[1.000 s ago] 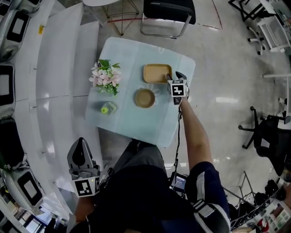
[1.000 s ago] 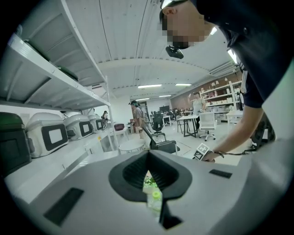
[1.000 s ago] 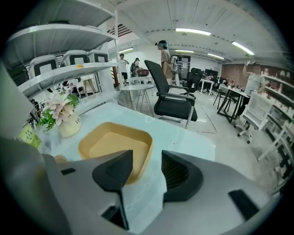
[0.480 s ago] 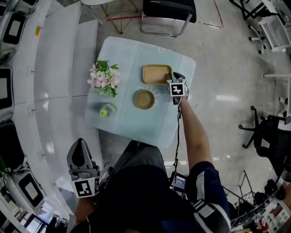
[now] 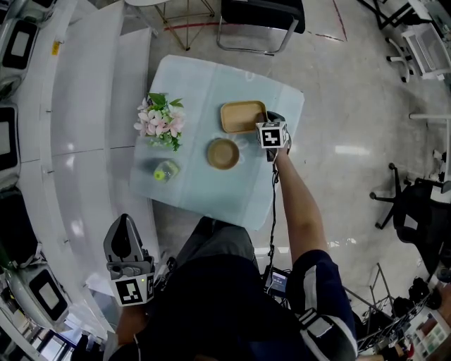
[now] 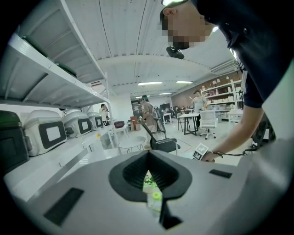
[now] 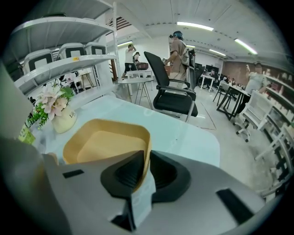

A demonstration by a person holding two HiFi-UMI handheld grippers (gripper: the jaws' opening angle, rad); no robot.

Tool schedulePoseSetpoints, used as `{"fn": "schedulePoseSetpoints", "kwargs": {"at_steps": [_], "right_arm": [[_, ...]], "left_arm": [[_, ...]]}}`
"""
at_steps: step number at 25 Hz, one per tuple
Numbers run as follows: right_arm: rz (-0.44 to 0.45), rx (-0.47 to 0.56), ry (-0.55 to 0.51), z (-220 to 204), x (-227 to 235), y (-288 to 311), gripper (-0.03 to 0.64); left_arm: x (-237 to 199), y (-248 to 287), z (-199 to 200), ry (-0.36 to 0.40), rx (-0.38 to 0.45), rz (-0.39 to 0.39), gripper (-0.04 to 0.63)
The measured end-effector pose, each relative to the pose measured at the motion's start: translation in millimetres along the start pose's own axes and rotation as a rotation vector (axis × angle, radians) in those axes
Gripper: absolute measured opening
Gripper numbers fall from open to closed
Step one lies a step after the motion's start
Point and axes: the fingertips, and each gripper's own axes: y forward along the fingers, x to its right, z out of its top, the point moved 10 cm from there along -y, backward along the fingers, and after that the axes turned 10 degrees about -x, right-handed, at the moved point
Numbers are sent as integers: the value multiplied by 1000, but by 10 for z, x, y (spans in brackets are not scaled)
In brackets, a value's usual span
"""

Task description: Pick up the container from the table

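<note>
A tan, shallow rectangular container (image 5: 243, 115) lies on the pale glass table (image 5: 211, 187), toward its far right. My right gripper (image 5: 266, 121) reaches down to the container's right end. In the right gripper view the near rim of the container (image 7: 105, 142) stands between the two black pads, and the jaws of my right gripper (image 7: 146, 158) are closing and pinch it. My left gripper (image 5: 124, 229) hangs low at the left, well off the table, holding nothing. In its own view the left gripper (image 6: 148, 158) has its tips together.
A round tan bowl (image 5: 223, 153) sits just in front of the container. A vase of pink flowers (image 5: 161, 121) and a green-capped bottle (image 5: 164, 170) stand at the table's left. A black chair (image 5: 261, 21) is beyond the table. White shelves with appliances (image 5: 84, 106) run along the left.
My right gripper has edged slightly toward the container's right end. The left gripper and everything on the table have stayed put.
</note>
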Motion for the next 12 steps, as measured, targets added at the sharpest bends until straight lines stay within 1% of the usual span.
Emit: {"fn": "schedulePoseSetpoints", "kwargs": {"at_steps": [2, 8, 12], "right_arm": [[-9, -2, -3, 9, -7, 0, 31], [-22, -4, 16, 9, -23, 2, 25], [-25, -5, 47, 2, -29, 5, 21]], "left_arm": [[5, 0, -2, -2, 1, 2, 3], [1, -4, -22, -1, -7, 3, 3], [11, 2, -10, -1, -6, 3, 3]]}}
